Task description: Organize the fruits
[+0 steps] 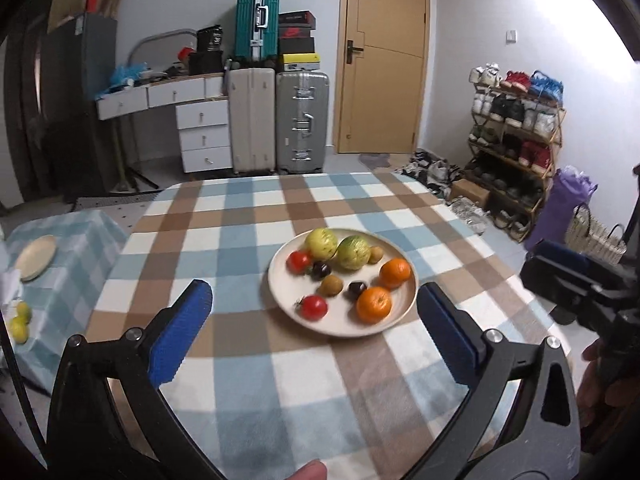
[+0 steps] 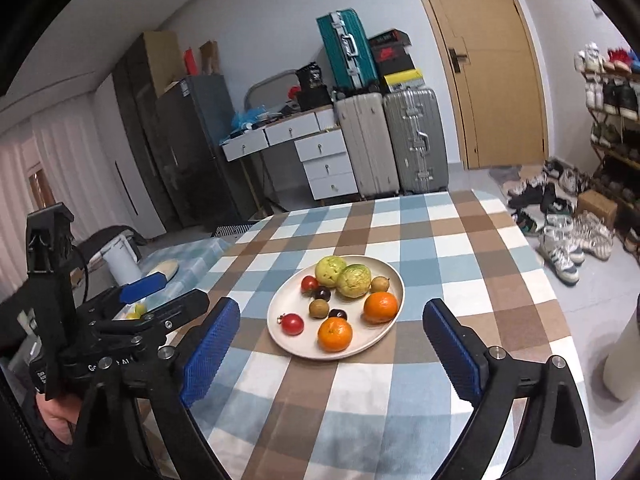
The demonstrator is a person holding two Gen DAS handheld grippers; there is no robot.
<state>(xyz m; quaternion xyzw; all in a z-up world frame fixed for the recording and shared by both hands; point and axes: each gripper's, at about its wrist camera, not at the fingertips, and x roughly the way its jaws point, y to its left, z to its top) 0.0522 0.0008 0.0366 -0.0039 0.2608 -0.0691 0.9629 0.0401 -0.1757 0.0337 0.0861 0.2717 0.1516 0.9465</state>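
From my left gripper [image 1: 316, 304] I see its blue-padded fingers [image 1: 182, 332] spread wide with nothing between them, held above the blue, brown and white checked tablecloth [image 1: 248, 396]; my right gripper [image 2: 332, 324] is likewise spread and holds nothing. Just ahead of both sits the round cream plate [image 1: 280, 304] with all the fruit on it: two yellow-green guavas [image 1: 322, 243] side by side at the far rim; two orange mandarins [image 1: 374, 305] on the right side; two red tomatoes [image 1: 313, 307] on the left; between them small dark plums [image 1: 321, 270] and small brownish round fruits [image 1: 331, 285]. To the left, on a lower pale blue checked surface [image 1: 68, 272], lie a second, empty cream plate [image 1: 37, 257] and two small yellow fruits [image 1: 19, 322], well apart from the main plate.
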